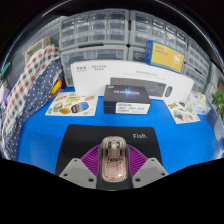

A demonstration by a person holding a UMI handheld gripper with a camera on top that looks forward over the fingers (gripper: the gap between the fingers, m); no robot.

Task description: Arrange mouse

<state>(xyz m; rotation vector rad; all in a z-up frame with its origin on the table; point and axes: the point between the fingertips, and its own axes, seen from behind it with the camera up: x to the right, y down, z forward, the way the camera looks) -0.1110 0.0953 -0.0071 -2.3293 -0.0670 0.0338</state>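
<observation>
Your claw (113,163) pinched the mouse (112,160) between both pads, just short of the black mouse pad (113,137) on the blue desk (45,135). Best you carried it level over the pad, lowered it squarely, then spread the fingers.

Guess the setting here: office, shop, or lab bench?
Probably a lab or stockroom workbench: stacked clear drawer bins at the back, boxed products on a blue table, and a black mat. The gripper is shut on a mouse.
</observation>
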